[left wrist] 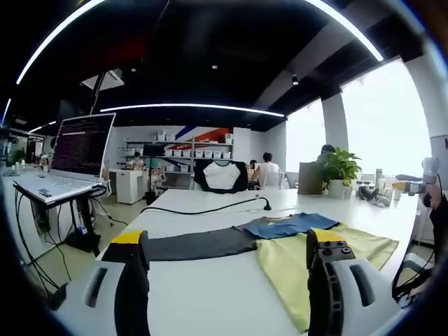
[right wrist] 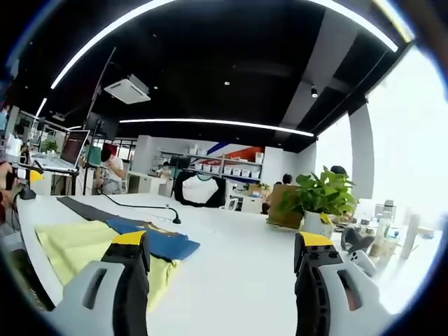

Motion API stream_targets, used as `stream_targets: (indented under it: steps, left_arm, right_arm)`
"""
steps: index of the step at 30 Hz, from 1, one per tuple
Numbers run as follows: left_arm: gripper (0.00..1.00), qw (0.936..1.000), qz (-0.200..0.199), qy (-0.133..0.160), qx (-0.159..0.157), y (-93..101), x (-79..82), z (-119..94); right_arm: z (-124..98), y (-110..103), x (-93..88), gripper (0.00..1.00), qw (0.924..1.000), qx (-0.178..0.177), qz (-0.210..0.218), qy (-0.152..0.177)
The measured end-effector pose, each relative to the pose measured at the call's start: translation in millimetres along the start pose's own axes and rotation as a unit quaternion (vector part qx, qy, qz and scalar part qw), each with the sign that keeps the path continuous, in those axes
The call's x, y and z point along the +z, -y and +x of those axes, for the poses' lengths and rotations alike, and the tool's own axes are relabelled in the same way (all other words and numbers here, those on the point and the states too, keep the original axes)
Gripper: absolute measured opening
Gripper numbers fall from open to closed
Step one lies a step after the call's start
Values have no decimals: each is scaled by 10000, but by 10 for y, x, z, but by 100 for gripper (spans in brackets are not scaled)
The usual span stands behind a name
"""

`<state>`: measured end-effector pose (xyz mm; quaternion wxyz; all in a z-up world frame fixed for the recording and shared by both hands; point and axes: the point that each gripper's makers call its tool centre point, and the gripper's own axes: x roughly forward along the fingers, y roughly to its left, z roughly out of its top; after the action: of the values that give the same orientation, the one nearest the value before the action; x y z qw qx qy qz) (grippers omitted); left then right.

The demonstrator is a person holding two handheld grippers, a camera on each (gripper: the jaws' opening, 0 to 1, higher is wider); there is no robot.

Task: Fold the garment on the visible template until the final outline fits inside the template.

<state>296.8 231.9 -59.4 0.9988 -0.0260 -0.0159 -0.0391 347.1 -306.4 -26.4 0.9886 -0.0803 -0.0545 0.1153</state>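
Note:
A garment lies spread on the white table (left wrist: 210, 287). It has a yellow body (left wrist: 287, 262), a blue upper part (left wrist: 290, 225) and a dark grey sleeve (left wrist: 199, 245) stretching left. My left gripper (left wrist: 225, 239) hovers just short of it, open, with nothing between its yellow-tipped jaws. In the right gripper view the same garment lies at the lower left, showing yellow cloth (right wrist: 73, 246), blue cloth (right wrist: 159, 243) and the grey sleeve (right wrist: 82, 206). My right gripper (right wrist: 220, 243) is open and holds nothing, with its left jaw over the garment's near edge.
A black cable (left wrist: 210, 208) runs across the table behind the garment. A laptop (left wrist: 78, 150) sits on a stand off the table's left side. A potted plant (right wrist: 318, 199) and small items stand at the far end. A person's arm (left wrist: 437, 217) shows at the right edge.

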Motion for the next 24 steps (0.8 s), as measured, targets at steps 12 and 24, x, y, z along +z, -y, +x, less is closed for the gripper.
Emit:
stream_targets:
  steps: [12,24]
  left_arm:
    - [96,9994,234,2,251,-282,107,422]
    - [93,9929,-531,-730,776,-1077,-389,1147]
  right_arm:
    - [-124,30,-44,88,9999,-71,124,84]
    - [-132,-30,-96,85,9997,21,223,55]
